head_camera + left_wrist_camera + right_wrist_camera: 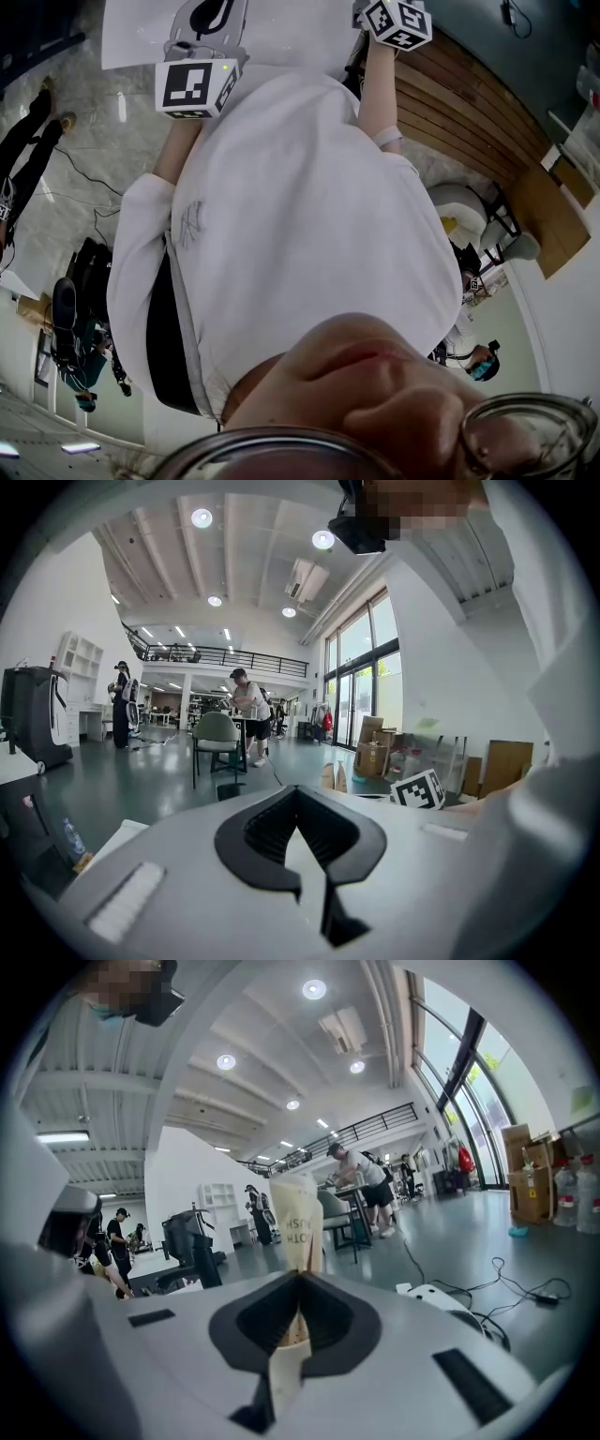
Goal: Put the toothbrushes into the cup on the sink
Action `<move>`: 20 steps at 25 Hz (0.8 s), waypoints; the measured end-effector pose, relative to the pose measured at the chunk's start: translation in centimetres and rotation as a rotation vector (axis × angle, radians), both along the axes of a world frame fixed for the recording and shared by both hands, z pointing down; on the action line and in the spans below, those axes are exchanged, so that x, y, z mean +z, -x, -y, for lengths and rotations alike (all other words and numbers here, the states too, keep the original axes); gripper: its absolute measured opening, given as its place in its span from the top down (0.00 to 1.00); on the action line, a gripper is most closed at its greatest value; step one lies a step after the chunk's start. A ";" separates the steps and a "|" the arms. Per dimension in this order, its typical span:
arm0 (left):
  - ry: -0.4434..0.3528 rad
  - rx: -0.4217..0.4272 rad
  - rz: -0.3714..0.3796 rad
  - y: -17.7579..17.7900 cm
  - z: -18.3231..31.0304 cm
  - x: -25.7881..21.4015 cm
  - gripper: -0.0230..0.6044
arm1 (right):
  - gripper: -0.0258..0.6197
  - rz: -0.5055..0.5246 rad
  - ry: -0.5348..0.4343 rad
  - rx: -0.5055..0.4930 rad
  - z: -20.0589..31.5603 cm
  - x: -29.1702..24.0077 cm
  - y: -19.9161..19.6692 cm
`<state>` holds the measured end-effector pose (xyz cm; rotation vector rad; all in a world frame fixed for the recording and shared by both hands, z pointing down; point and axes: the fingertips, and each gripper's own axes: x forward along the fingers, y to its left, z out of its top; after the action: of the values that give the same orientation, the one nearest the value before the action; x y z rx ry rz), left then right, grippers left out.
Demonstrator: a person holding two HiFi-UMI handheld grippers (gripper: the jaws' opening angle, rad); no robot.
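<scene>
Large hall, grey floor [487,1232]; no sink or cup is seen in any view. Right gripper [298,1277] jaws are closed on a paper-wrapped toothbrush [298,1218], its long axis running toward 12 o'clock from the jaws. Left gripper [296,794] jaws are closed, nothing seen held.

My right gripper [298,1283] is smooth matt plastic; the toothbrush packet [298,1222] is matt paper; behind that packet the floor [469,1241] is glossy.
</scene>
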<state>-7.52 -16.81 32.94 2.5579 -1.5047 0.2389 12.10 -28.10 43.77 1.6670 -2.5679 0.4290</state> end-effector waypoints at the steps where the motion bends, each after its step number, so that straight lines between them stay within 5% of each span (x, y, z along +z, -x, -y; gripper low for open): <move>1: -0.001 0.000 -0.001 0.0 0.0 0.0 0.95 | 0.94 -0.001 0.001 0.001 0.0 0.1 0.0; 9: -0.011 -0.002 -0.009 0.4 -0.1 0.0 0.95 | 0.93 -0.030 0.066 0.010 0.3 0.8 0.0; 11: -0.013 -0.002 -0.009 0.5 0.0 0.0 0.95 | 0.76 -0.042 0.086 0.010 0.2 0.8 0.0; 13: -0.013 0.001 -0.011 0.6 0.0 -0.1 0.95 | 0.71 -0.033 0.107 0.010 0.2 0.7 0.0; 20: -0.022 0.035 -0.026 0.0 -0.4 -0.3 0.95 | 0.69 -0.021 0.085 0.035 -0.9 -1.3 -0.5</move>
<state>-7.52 -16.39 32.61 2.5956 -1.4623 0.1943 12.59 -27.22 42.43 1.6809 -2.4728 0.5124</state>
